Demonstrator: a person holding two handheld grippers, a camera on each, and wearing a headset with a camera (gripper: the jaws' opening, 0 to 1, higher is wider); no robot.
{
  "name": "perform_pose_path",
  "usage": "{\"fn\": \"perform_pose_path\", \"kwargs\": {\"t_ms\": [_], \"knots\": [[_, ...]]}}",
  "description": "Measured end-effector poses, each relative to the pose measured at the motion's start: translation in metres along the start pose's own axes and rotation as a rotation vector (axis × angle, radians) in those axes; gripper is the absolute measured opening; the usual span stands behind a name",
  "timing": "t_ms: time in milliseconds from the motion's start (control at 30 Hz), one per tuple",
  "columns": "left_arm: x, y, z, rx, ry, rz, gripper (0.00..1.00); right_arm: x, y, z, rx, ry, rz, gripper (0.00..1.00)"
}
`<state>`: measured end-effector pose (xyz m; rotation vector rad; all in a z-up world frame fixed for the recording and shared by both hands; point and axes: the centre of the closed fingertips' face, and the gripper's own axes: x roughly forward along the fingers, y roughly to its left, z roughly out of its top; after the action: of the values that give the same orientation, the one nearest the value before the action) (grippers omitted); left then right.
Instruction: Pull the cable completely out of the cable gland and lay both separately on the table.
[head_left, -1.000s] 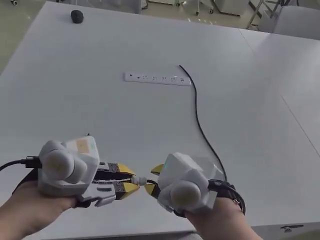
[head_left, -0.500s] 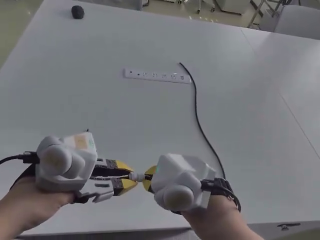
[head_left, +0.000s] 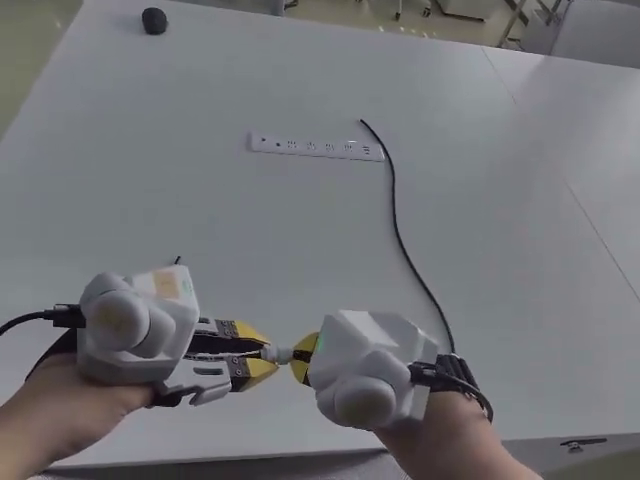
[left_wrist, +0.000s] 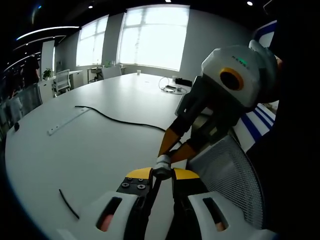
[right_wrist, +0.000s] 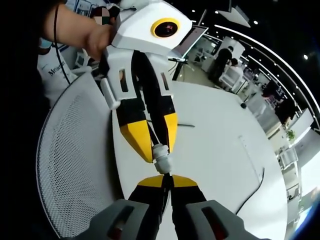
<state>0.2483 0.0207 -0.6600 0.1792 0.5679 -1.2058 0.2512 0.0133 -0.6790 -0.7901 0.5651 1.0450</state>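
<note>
Bright open office with tall windows (left_wrist: 155, 37) at the back and, hogging most of the head view, one huge white bench (head_left: 200, 220). Parked right at the near edge of it in both gripper views, a white mesh chair (right_wrist: 70, 175).

Down at that same near edge, a left hand (head_left: 50, 410) and a right hand (head_left: 440, 440), each wrapped around a chunky white gripper body, held nose to nose.

Left tongs (left_wrist: 161, 174): yellow tips pressed nearly together, pinching what looks like the thin black cable (right_wrist: 155, 134) right behind the cable gland (right_wrist: 160, 152), with the rest of the cable trailing back between the two jaws.

Right tongs (right_wrist: 166, 181): also squeezed close, nipping the narrow threaded end of the little white gland from the opposite side. So, cable not out of the gland yet, and the whole thing strung between the two sets of tips, up off the bench by the look of it.

Further out, around the middle of the bench, a white power strip (head_left: 316, 148) lying flat, with its black cord (head_left: 400, 240) snaking from the right end back toward the near right edge.

Way smaller: a short black wire scrap (left_wrist: 67, 204) lying loose on the bench just beyond the left hand, apart from everything else.

Smallest of all, some dark rounded thing (head_left: 153, 20) off at the far left corner. Can't make out what, too tiny.
</note>
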Motion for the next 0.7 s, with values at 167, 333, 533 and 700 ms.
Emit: {"fn": "perform_pose_path", "kwargs": {"t_ms": [167, 333, 533, 700], "knots": [[0.000, 0.001, 0.001, -0.002, -0.003, 0.007, 0.15, 0.000, -0.002, 0.000, 0.032, -0.005, -0.010, 0.00], [0.000, 0.003, 0.002, -0.007, -0.008, 0.018, 0.15, -0.001, -0.008, -0.005, 0.081, -0.005, -0.036, 0.00], [-0.001, 0.007, 0.003, -0.008, -0.012, 0.031, 0.15, -0.003, -0.018, -0.019, 0.160, 0.017, -0.062, 0.00], [-0.001, 0.008, 0.007, -0.010, -0.027, 0.040, 0.15, -0.006, -0.023, -0.026, 0.224, 0.008, -0.081, 0.00]]}}
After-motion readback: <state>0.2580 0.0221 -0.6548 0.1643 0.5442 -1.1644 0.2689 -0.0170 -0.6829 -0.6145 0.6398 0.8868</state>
